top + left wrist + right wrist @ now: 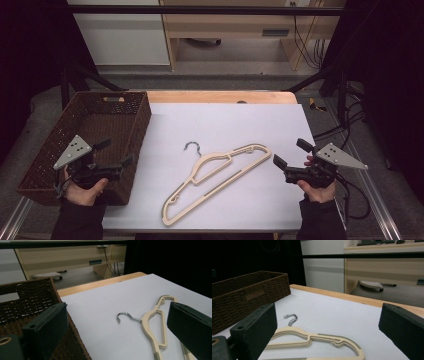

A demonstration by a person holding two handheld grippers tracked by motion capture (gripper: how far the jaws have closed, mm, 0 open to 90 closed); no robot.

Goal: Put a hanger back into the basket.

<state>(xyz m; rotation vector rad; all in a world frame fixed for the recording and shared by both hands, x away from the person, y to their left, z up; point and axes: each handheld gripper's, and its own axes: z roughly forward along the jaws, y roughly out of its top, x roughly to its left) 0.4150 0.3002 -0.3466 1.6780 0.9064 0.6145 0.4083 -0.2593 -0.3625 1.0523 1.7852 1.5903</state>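
A person is sitting at the near edge of a counter [280, 97] covered by a white sheet [235, 125], holding 1 pair of tongs in each hand. The left tongs [118, 152] are hovering at the near left, over the near right corner of a dark brown woven basket [50, 145]. Their 2 black jaws are standing wide apart, with nothing between them. The right tongs [288, 152] are hovering at the near right, above the right edge of the sheet, pointing left. Their jaws are also standing wide apart and gripping nothing.

Between the 2 pairs of tongs, a cream-coloured hanger [212, 180] is lying flat on the sheet, slanting from the near left to the far right. Its small metal hook [192, 146] is pointing toward the far side of the counter. In the right gripper view, the hanger [317, 340] is looking like more than 1 stacked together, though the exact count is unclear. Neither pair of tongs is touching it.

The basket is sitting on the left side, its right wall just beside the sheet's left edge. In the left gripper view, the hook [124, 316] is lying on the sheet, apart from the basket [32, 302].
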